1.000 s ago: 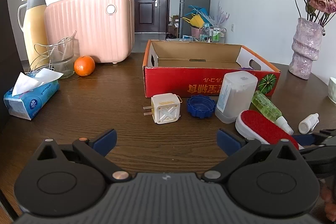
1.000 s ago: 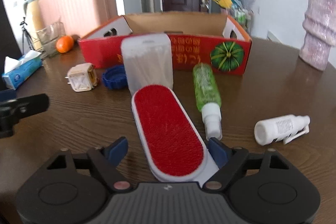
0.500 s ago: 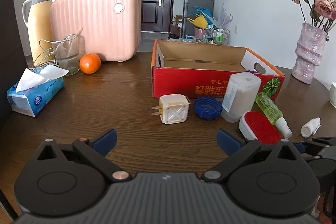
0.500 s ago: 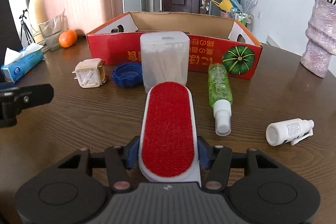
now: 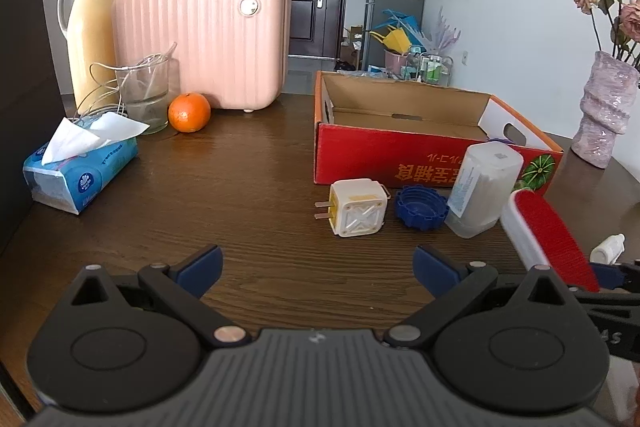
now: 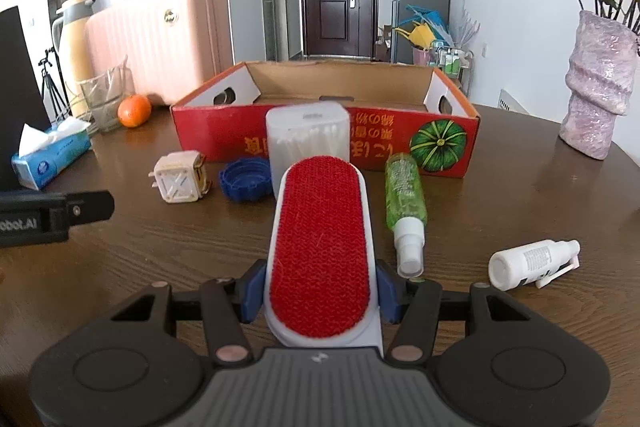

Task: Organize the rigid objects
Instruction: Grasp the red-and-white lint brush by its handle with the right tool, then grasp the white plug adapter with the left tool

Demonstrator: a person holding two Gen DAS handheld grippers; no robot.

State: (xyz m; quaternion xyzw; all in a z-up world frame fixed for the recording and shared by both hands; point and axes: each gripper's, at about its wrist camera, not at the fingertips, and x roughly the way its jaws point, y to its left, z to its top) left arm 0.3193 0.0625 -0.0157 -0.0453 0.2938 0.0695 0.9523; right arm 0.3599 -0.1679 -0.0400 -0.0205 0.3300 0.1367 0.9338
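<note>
jaws of the right gripper (image 6: 320,297) have just been closing and now clamp the near end of the lint brush (image 6: 320,243), blue pads pressed on its two white sides. a second ago they stood wide with the brush lying loose between them on the surface (image 6: 500,187). the grasp looks made, so the carry to the cardboard box (image 6: 340,77) seems the step in hand; box appears empty from here.

left gripper (image 5: 318,267): jaws apart, nothing between them, hanging over bare wood short of the plug adapter (image 5: 358,207).

brush position: in the right grip, low over the surface; whether its far end has cleared the wood i cannot tell. red pile faces up. long axis runs straight along the gripper's line, away from the camera, rounded far end aimed at the cotton swab container (image 6: 307,137) and the box front behind it. in the left view it slants from near right toward the box.

nearby: blue cap (image 6: 245,179), green spray bottle (image 6: 404,201), white bottle (image 6: 532,263).
</note>
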